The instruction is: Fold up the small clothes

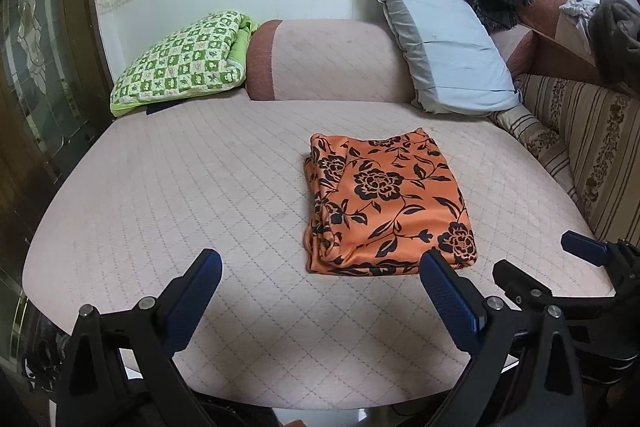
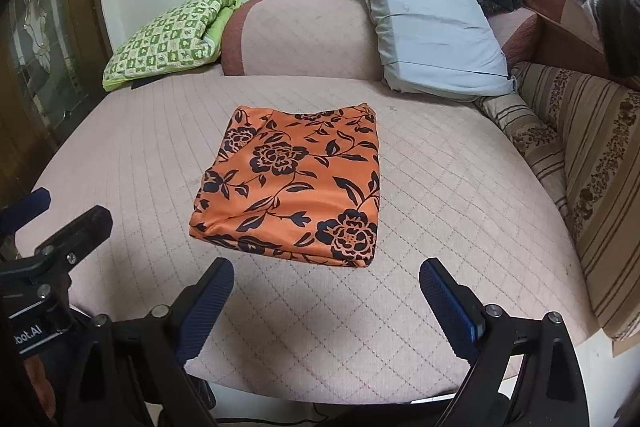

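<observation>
While both jaws gape empty, the folded orange floral garment (image 2: 292, 187) lies lengthwise toward the backrest (image 2: 304, 35).

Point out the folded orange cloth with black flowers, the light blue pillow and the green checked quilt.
Folded orange cloth with black flowers (image 2: 296, 183): right wrist view, middle of its top layer.
Light blue pillow (image 1: 452, 43): left wrist view, centre of its face.
Green checked quilt (image 1: 180, 61): left wrist view, patterned top.

The folded orange garment (image 1: 384, 203) conceals its inner layers, the blue pillow (image 1: 444, 43) hides part of the pink backrest (image 1: 328, 59), and the striped cushion (image 2: 592, 163) runs past the frame edge.
</observation>
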`<state>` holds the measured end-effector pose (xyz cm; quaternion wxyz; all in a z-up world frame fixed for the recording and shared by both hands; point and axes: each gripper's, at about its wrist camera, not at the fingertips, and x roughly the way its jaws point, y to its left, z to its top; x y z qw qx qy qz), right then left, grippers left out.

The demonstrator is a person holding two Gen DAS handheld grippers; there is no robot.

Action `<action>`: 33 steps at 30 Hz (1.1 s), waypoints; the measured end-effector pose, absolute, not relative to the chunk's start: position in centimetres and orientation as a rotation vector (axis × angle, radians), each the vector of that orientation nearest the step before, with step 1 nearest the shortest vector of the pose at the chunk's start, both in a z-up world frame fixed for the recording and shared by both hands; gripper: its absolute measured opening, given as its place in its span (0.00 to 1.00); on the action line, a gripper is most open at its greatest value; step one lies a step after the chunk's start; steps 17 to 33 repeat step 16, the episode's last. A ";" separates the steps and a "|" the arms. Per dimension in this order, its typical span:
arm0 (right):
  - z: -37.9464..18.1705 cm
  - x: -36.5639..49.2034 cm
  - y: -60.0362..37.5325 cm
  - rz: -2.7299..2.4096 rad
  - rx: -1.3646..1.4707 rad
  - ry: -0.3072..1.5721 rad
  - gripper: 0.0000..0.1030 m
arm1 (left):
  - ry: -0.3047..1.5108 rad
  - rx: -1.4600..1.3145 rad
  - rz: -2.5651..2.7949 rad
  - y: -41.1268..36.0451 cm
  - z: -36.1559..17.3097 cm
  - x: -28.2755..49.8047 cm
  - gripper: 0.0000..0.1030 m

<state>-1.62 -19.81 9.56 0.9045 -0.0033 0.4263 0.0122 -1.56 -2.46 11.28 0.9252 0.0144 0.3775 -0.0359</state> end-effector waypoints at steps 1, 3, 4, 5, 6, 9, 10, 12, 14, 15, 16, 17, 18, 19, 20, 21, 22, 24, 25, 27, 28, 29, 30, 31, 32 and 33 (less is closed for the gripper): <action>9.5 -1.4 -19.8 0.028 -0.009 0.883 0.93 | 0.776 0.027 -0.074 -2.5 11.2 -1.4 0.96; 9.3 -1.0 -19.8 0.033 -0.015 0.890 0.93 | 0.781 0.021 -0.073 -2.6 11.1 -1.1 0.96; 9.2 -0.9 -19.9 0.034 -0.018 0.891 0.93 | 0.780 0.020 -0.068 -2.7 11.1 -1.0 0.97; 9.1 -0.8 -19.9 0.034 -0.019 0.892 0.93 | 0.777 0.021 -0.064 -2.8 11.0 -0.8 0.98; 9.1 -0.6 -20.0 0.035 -0.020 0.894 0.93 | 0.777 0.021 -0.063 -2.9 11.0 -0.7 0.99; 8.8 -0.1 -20.2 0.036 -0.017 0.898 0.93 | 0.786 0.020 -0.081 -3.3 10.8 0.2 1.00; 8.7 0.2 -20.4 0.037 -0.014 0.900 0.93 | 0.785 0.019 -0.088 -3.5 10.8 0.4 1.00; 8.6 0.6 -20.6 0.036 -0.014 0.902 0.93 | 0.783 0.016 -0.097 -3.9 10.8 1.1 1.00; 8.5 1.1 -20.9 0.030 -0.012 0.904 0.93 | 0.785 0.025 -0.101 -4.4 10.7 1.9 1.00; 8.5 1.4 -21.1 0.027 -0.009 0.905 0.93 | 0.789 0.027 -0.103 -4.6 10.6 2.2 1.00; 8.5 1.6 -21.2 0.023 -0.008 0.905 0.93 | 0.790 0.024 -0.105 -4.6 10.6 2.4 1.00; 8.5 1.6 -21.2 0.023 -0.008 0.905 0.93 | 0.790 0.024 -0.105 -4.6 10.6 2.4 1.00; 8.5 1.6 -21.2 0.023 -0.008 0.905 0.93 | 0.790 0.024 -0.105 -4.6 10.6 2.4 1.00; 8.5 1.6 -21.2 0.023 -0.008 0.905 0.93 | 0.790 0.024 -0.105 -4.6 10.6 2.4 1.00; 8.5 1.6 -21.2 0.023 -0.008 0.905 0.93 | 0.790 0.024 -0.105 -4.6 10.6 2.4 1.00; 8.5 1.6 -21.2 0.023 -0.008 0.905 0.93 | 0.790 0.024 -0.105 -4.6 10.6 2.4 1.00; 8.5 1.6 -21.2 0.023 -0.008 0.905 0.93 | 0.790 0.024 -0.105 -4.6 10.6 2.4 1.00; 8.5 1.6 -21.2 0.023 -0.008 0.905 0.93 | 0.790 0.024 -0.105 -4.6 10.6 2.4 1.00; 8.5 1.6 -21.2 0.023 -0.008 0.905 0.93 | 0.790 0.024 -0.105 -4.6 10.6 2.4 1.00; 8.5 1.6 -21.2 0.023 -0.008 0.905 0.93 | 0.790 0.024 -0.105 -4.6 10.6 2.4 1.00; 8.5 1.6 -21.2 0.023 -0.008 0.905 0.93 | 0.790 0.024 -0.105 -4.6 10.6 2.4 1.00; 8.5 1.6 -21.2 0.023 -0.008 0.905 0.93 | 0.790 0.024 -0.105 -4.6 10.6 2.4 1.00; 8.5 1.6 -21.2 0.023 -0.008 0.905 0.93 | 0.790 0.024 -0.105 -4.6 10.6 2.4 1.00; 8.5 1.6 -21.2 0.023 -0.008 0.905 0.93 | 0.790 0.024 -0.105 -4.6 10.6 2.4 1.00; 8.5 1.6 -21.2 0.023 -0.008 0.905 0.93 | 0.790 0.024 -0.105 -4.6 10.6 2.4 1.00; 8.5 1.6 -21.2 0.023 -0.008 0.905 0.93 | 0.790 0.024 -0.105 -4.6 10.6 2.4 1.00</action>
